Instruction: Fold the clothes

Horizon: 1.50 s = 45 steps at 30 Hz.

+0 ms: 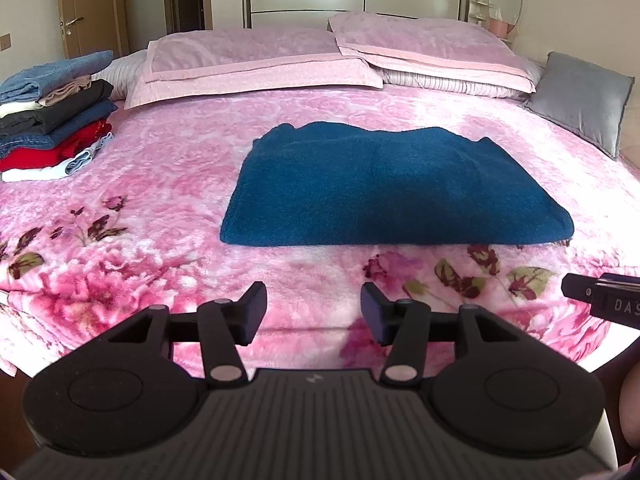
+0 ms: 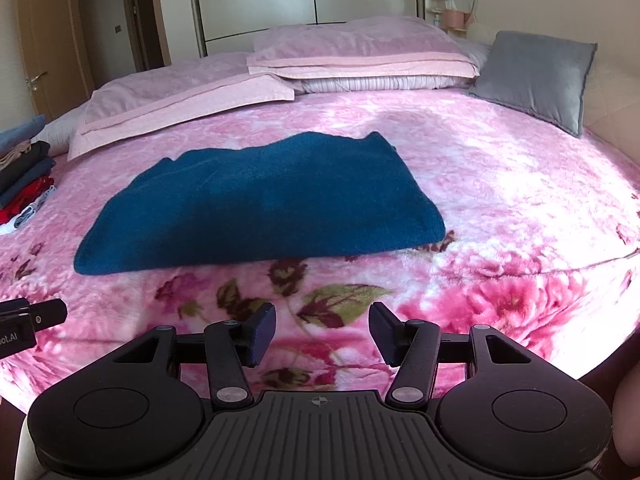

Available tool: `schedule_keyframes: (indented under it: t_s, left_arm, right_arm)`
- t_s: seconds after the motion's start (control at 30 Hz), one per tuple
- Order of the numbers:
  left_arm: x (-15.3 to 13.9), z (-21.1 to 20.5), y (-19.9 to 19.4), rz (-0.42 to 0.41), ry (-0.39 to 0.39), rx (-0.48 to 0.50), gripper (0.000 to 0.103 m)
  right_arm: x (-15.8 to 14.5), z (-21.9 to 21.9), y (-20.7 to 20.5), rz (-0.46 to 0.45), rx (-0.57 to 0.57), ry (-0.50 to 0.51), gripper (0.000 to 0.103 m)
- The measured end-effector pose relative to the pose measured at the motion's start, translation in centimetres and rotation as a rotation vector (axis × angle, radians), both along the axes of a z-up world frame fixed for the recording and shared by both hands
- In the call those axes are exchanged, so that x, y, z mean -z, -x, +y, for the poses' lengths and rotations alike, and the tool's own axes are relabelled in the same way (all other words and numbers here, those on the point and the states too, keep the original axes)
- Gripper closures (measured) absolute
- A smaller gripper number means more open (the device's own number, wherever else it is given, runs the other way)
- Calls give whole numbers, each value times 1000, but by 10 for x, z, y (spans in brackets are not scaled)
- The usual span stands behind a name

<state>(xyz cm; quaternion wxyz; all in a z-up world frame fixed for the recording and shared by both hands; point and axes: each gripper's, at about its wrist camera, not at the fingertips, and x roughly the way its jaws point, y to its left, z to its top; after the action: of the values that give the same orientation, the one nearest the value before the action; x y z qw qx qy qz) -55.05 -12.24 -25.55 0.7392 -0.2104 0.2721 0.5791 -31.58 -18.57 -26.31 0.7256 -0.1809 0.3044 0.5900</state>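
a folded dark teal fleece garment (image 1: 368,188) lies flat in the middle of the pink floral plush bedspread (image 1: 160,200), while the left gripper (image 1: 313,312) and right gripper (image 2: 322,334) hover just short of it, jaws apart and empty, with a stack of folded clothes (image 1: 52,120) at the bed's left edge.

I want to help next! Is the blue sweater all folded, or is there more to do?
Done: the blue sweater lies folded in a flat rectangle on the pink blanket, and a pile of folded clothes sits at the bed's left edge. In hand: nothing; the left claw and right claw are both open and empty, short of the sweater. Left: probably moving it onto the pile. No other unfolded clothes are in view.
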Motion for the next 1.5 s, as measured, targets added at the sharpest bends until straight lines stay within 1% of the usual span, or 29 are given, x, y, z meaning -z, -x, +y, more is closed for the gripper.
schedule_keyframes:
  t_s: [0.2,0.3,0.57,0.87,1.07,1.23,1.5]
  left_arm:
    - [-6,-12,2,0,-17,4,54]
    - [-10,-18,3,-1,-31,9,51]
    - [-18,-32,4,-11,-55,27,49]
    - [-23,-36,8,-25,-68,31,48]
    - [-19,-29,8,-20,-54,33,48]
    - [-10,-17,9,-22,-28,21,48]
    - [23,15,6,-3,49,-1,48]
  right_arm:
    - [-4,-9,7,20,1,-5,48]
    - [-8,-15,12,17,-5,-16,48]
    - [-18,-29,25,-20,-27,-36,48]
    - [-30,-34,33,-57,-41,-71,48]
    - [-29,-28,29,-59,-43,-74,48]
    - [-23,-14,20,-59,-39,-57,47]
    - [4,19,-2,-33,-2,-1,47]
